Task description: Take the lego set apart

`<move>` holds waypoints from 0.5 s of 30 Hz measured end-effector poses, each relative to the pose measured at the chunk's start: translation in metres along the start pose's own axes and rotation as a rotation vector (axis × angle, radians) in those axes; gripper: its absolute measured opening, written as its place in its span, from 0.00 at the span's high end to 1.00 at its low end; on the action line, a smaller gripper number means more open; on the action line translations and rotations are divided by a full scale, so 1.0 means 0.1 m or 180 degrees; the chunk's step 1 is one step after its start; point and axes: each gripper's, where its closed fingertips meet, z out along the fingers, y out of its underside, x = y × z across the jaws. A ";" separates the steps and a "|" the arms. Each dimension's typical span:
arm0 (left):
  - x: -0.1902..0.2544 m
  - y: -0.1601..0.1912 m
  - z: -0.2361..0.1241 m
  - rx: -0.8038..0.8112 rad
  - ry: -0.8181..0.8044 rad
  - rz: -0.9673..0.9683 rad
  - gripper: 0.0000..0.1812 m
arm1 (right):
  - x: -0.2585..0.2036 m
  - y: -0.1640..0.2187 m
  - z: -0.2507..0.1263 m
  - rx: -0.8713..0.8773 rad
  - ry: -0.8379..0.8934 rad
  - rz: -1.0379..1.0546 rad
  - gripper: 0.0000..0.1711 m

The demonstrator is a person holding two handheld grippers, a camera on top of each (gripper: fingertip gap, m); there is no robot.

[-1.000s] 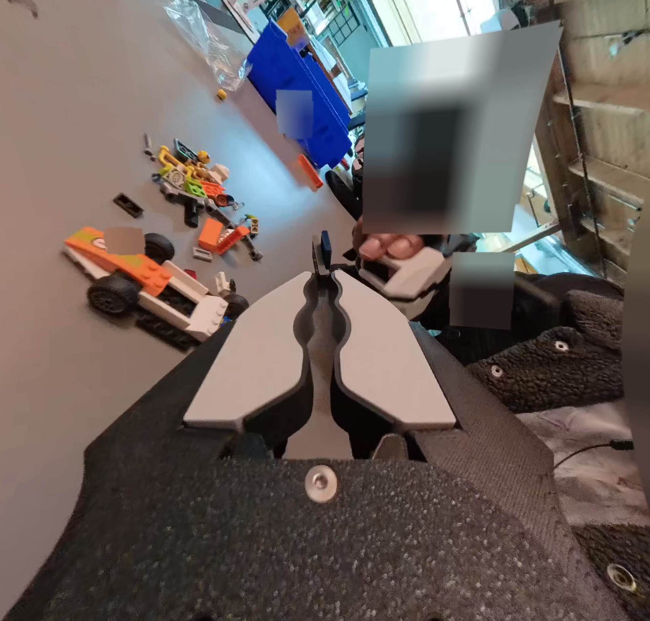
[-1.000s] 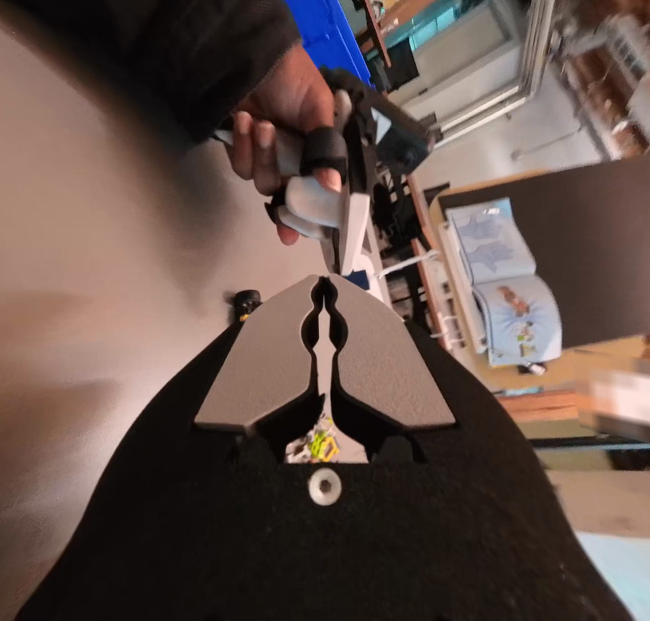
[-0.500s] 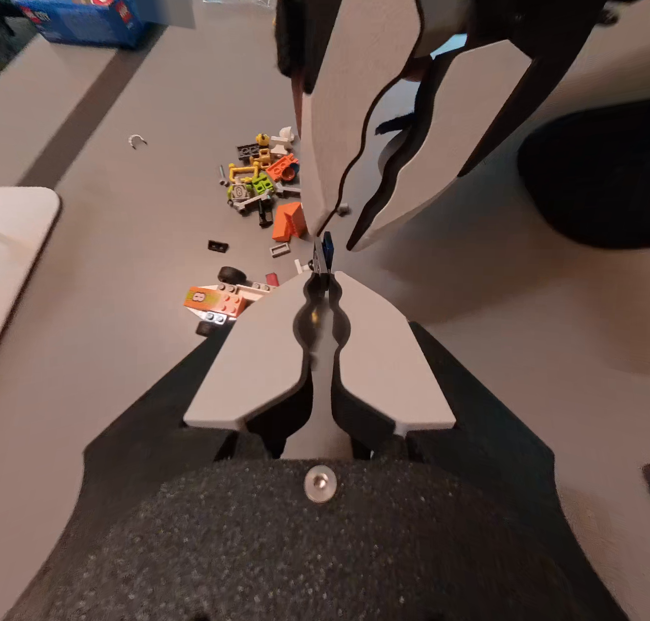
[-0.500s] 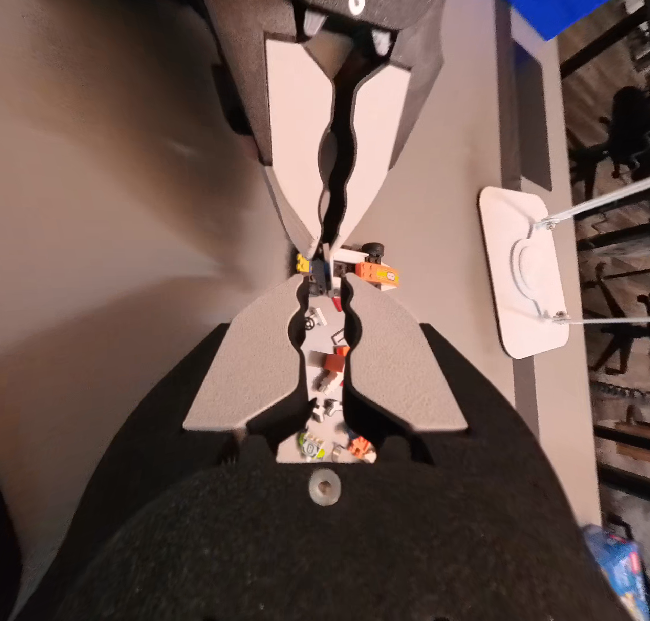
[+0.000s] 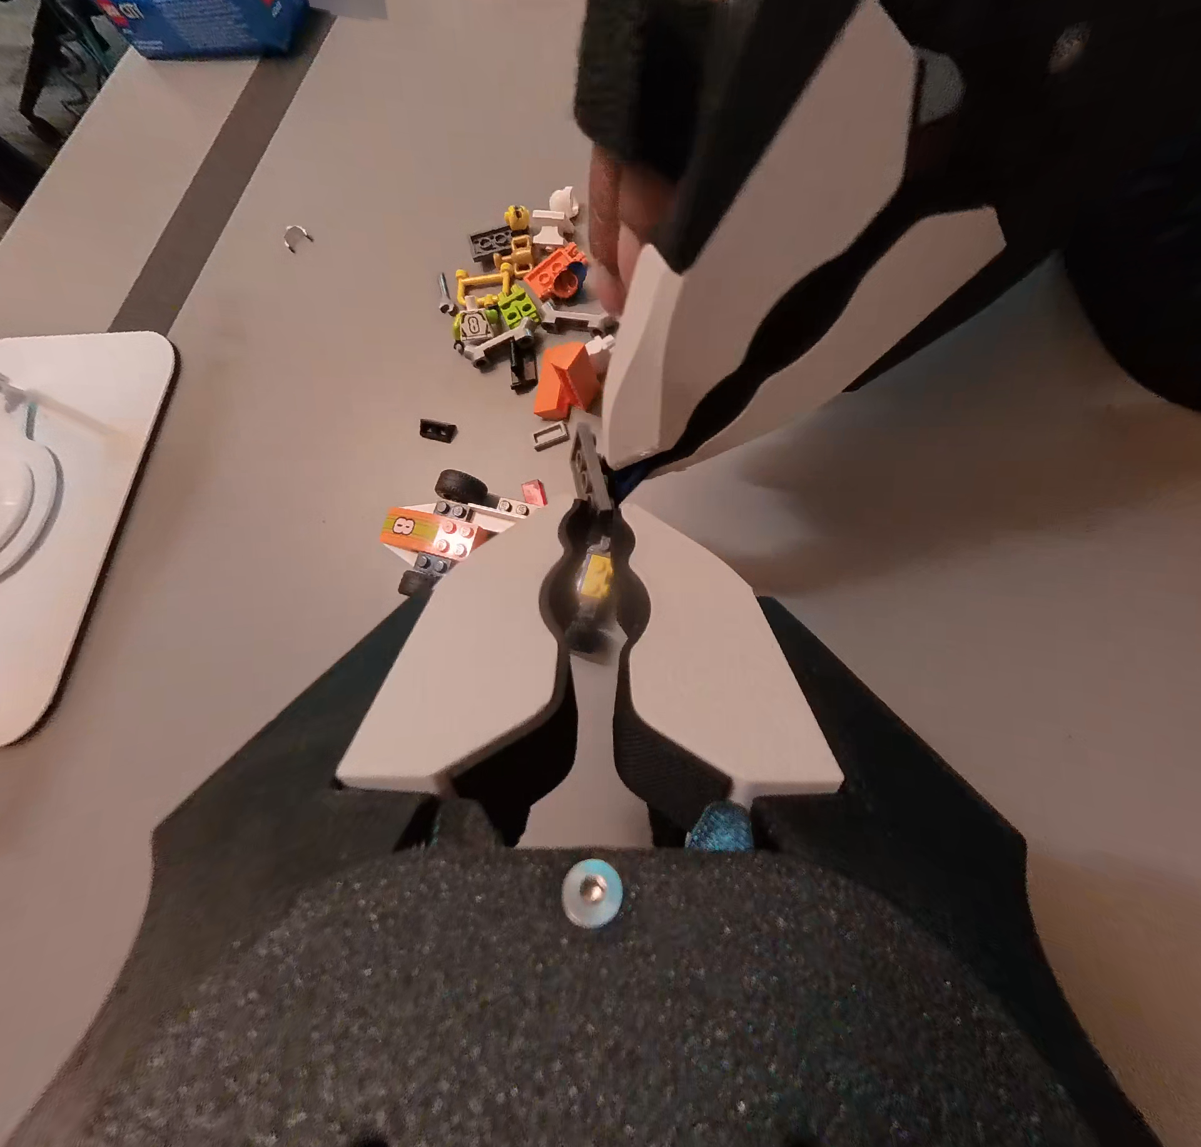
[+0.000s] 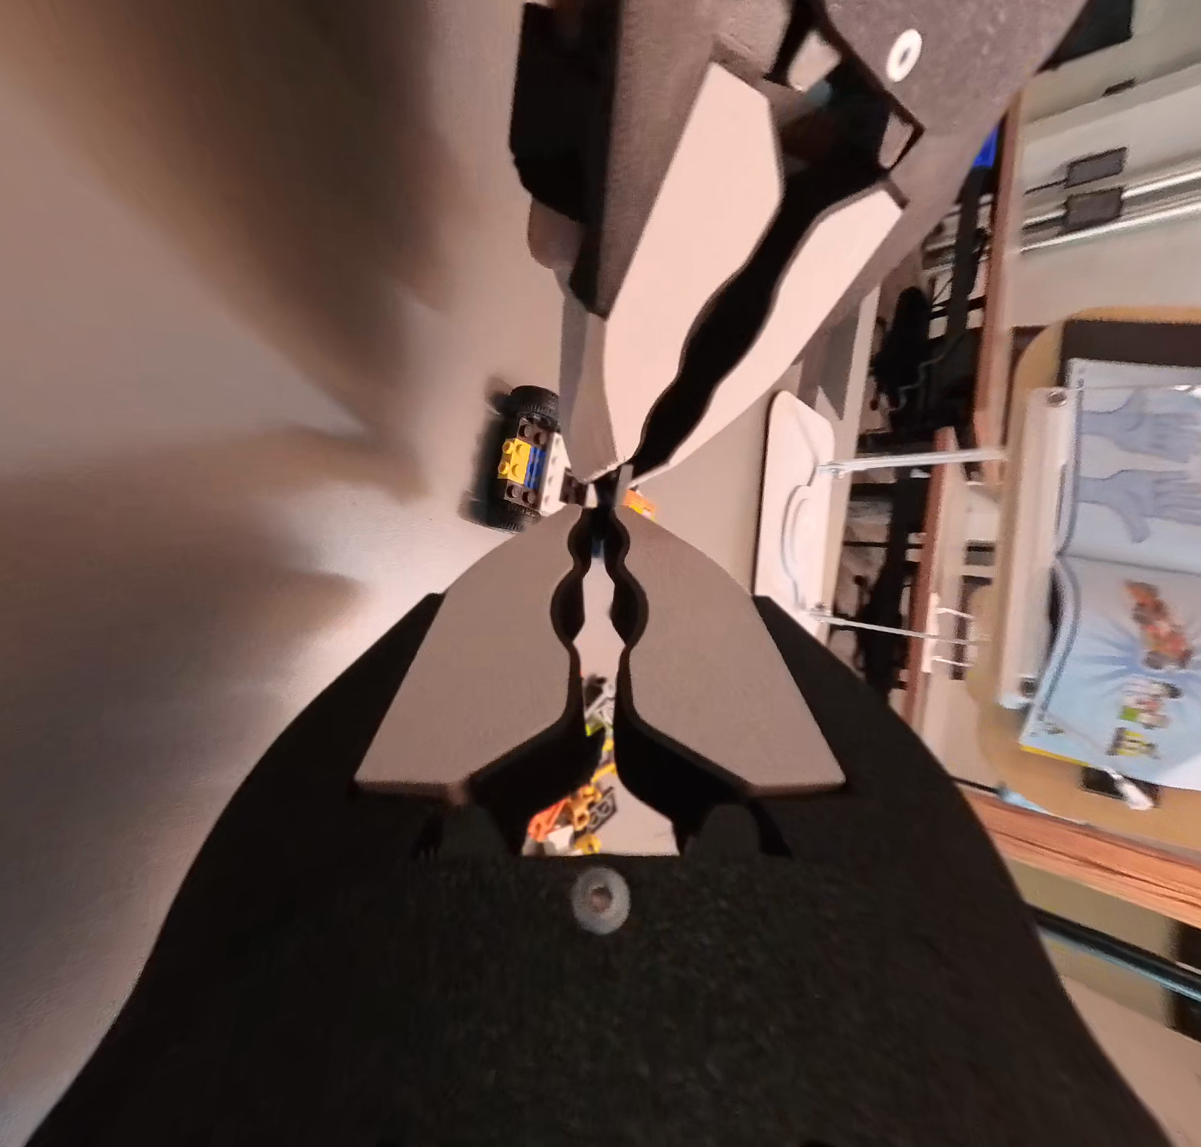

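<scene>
My left gripper point(image 5: 594, 508) is shut on a small grey plate point(image 5: 587, 465) and holds it above the table. My right gripper point(image 5: 627, 462) comes in from the upper right, tip to tip with the left, and is shut on a dark blue piece point(image 5: 627, 480) joined to that plate. In the right wrist view my right gripper point(image 6: 601, 521) meets the left gripper point(image 6: 603, 475) the same way. The orange and white car front point(image 5: 432, 531) lies on the table at the left. A rear chunk with yellow and blue bricks and black wheels point(image 6: 526, 465) lies below the tips.
A pile of loose pieces point(image 5: 520, 309) lies beyond the grippers, with an orange brick point(image 5: 565, 378) nearest. A blue box point(image 5: 195, 4) sits far left, a white pad point(image 5: 65, 498) at the left edge. An open instruction booklet point(image 6: 1137, 563) stands to the right. The grippers are tip to tip, or close to it.
Both grippers swung down over the table and came together tip to tip. The right gripper, open half a second ago, has shut on the blue piece.
</scene>
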 end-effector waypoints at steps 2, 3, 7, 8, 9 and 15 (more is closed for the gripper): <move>-0.05 0.02 -0.01 -0.0007 -0.0018 -0.0111 0.97 | -0.03 0.00 0.00 -0.0044 0.0104 -0.0271 0.99; -0.06 0.02 -0.02 0.0009 0.0003 -0.0177 0.97 | -0.05 -0.03 0.00 -0.0023 0.0146 -0.0334 0.99; -0.05 0.02 -0.03 0.0034 0.0074 -0.0243 0.97 | -0.08 -0.04 0.00 -0.0029 0.0267 -0.0445 0.99; -0.05 0.02 -0.02 0.0035 0.0082 -0.0254 0.97 | -0.08 -0.04 0.00 -0.0026 0.0273 -0.0430 0.99; -0.05 0.03 -0.02 0.0028 0.0087 -0.0264 0.97 | -0.07 -0.03 0.00 -0.0029 0.0278 -0.0424 0.99; -0.06 0.03 0.01 0.0131 0.0247 -0.0595 0.97 | -0.07 0.01 -0.05 0.0172 0.0039 0.0421 0.99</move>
